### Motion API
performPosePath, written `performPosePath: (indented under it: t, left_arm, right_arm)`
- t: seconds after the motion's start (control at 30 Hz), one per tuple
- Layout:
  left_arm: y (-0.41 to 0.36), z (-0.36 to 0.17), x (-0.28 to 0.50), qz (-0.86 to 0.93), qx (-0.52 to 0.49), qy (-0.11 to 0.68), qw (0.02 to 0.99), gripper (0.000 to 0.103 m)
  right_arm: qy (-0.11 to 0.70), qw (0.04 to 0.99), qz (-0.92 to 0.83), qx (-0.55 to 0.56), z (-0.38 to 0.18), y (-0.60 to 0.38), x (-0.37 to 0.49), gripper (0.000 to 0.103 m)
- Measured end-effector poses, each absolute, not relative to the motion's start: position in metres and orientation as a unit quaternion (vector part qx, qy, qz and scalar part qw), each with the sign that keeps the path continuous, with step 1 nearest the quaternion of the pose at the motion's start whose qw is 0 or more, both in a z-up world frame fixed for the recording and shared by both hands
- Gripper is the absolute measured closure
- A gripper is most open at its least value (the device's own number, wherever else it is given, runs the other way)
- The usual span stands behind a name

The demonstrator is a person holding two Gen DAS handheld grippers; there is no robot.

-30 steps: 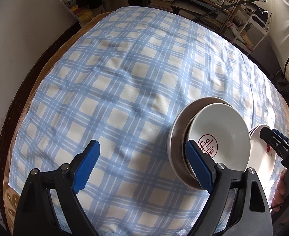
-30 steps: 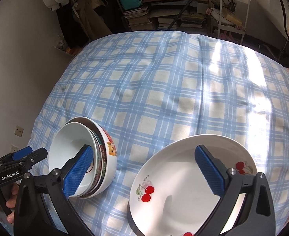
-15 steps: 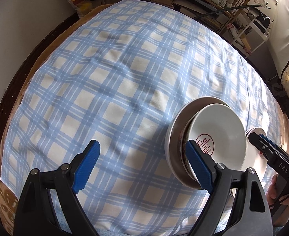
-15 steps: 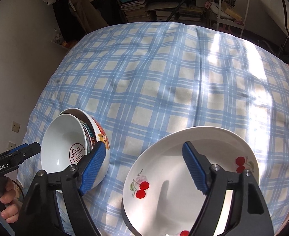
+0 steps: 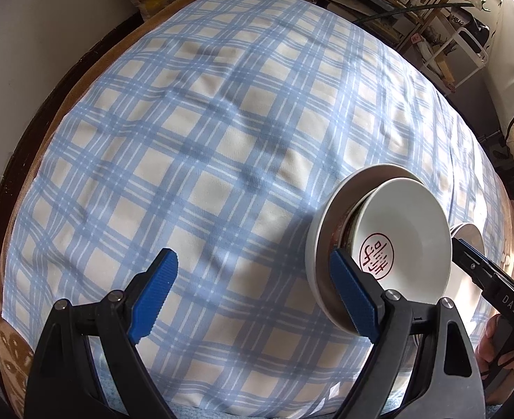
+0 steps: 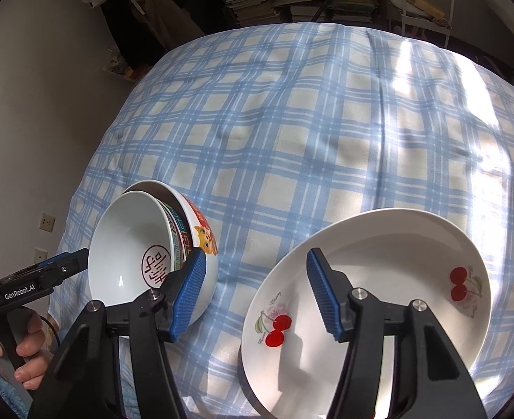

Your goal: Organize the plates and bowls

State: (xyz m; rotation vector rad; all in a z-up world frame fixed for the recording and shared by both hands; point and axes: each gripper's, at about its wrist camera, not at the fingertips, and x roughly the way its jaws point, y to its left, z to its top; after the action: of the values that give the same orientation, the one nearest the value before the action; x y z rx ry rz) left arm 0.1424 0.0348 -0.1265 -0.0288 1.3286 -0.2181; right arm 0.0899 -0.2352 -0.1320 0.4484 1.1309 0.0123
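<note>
The right gripper [image 6: 255, 291] hangs over the near edge of the table [image 6: 292, 122], its jaws part-way apart and just now closing. The left blue pad sits in front of the outer bowl's side, the right pad over the left rim of the cherry plate [image 6: 389, 279]; whether either pad actually touches is hard to tell, and nothing is clamped between them. The plate's lower edge is cut off by the gripper body, and a dark base shows under its left rim.

The left gripper [image 5: 253, 300] stands wide open over the blue checked tablecloth [image 5: 204, 139]. Its right pad overlaps the rim of the outer bowl, contact unclear; its left pad is over bare cloth.

The nested bowls [image 6: 152, 248] lie tipped on their side, a white bowl with a red seal mark sitting inside a patterned one. Only the right wrist view shows the outer bowl's red wall with an orange cat and the greenish band beneath the inner rim. In the left wrist view the bowls [image 5: 389, 241] hide most of the plate, leaving a white sliver behind them. A hand [image 6: 19, 345] grips the left gripper's handle at the frame edge.
</note>
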Motion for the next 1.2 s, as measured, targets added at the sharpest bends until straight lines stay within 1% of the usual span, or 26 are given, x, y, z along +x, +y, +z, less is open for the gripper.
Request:
performPosePath:
  t: [0.2, 0.3, 0.73, 1.2]
  left_arm:
    - [0.038, -0.133, 0.146, -0.094, -0.021, 0.624, 0.776, 0.015]
    - [0.037, -0.136, 0.146, -0.094, -0.022, 0.627, 0.773, 0.015]
    - [0.038, -0.137, 0.148, -0.106, -0.037, 0.632, 0.767, 0.015]
    - [0.033, -0.142, 0.148, -0.098, -0.016, 0.634, 0.767, 0.015]
  right_arm:
    - [0.526, 0.823, 0.022, 0.212, -0.129, -0.23, 0.09, 0.041]
    - [0.529, 0.822, 0.024, 0.209, -0.131, -0.227, 0.091, 0.049]
    - [0.529, 0.822, 0.024, 0.209, -0.134, -0.227, 0.091, 0.049]
    - [0.529, 0.821, 0.024, 0.211, -0.133, -0.228, 0.091, 0.049]
